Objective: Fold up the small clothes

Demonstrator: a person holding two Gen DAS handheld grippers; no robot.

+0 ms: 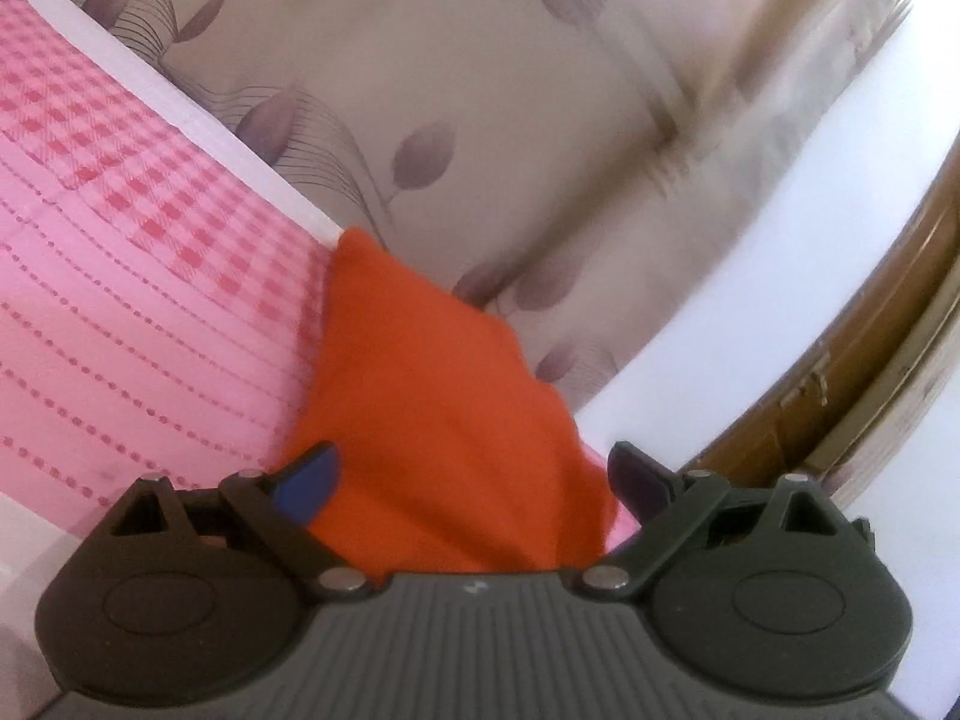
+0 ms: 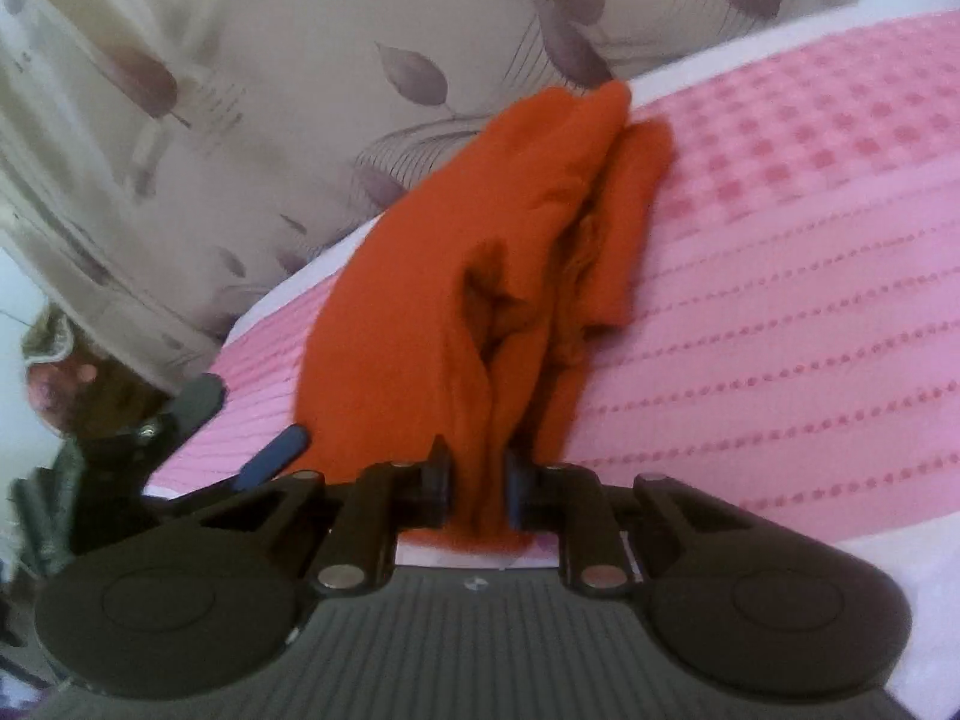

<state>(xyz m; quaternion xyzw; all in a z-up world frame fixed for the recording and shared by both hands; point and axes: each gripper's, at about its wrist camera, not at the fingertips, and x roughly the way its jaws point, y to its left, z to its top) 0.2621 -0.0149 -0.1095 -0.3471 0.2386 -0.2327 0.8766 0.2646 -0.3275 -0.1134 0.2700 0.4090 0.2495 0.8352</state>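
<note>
An orange garment point(image 2: 480, 276) lies bunched and creased on a pink checked bedcover point(image 2: 780, 228), stretching away from me. My right gripper point(image 2: 478, 480) is shut on the near end of the orange garment, which stands pinched between the two pads. In the left wrist view the same garment point(image 1: 432, 408) lies between and beyond my left gripper point(image 1: 477, 474), whose jaws stand wide open around it without pinching. The left gripper also shows at the left of the right wrist view point(image 2: 270, 450).
A beige curtain with grey leaf prints point(image 1: 480, 120) hangs behind the bed. The white edge of the mattress point(image 1: 210, 108) runs along the cover. A brown wooden frame point(image 1: 840, 372) and a white wall stand to the right.
</note>
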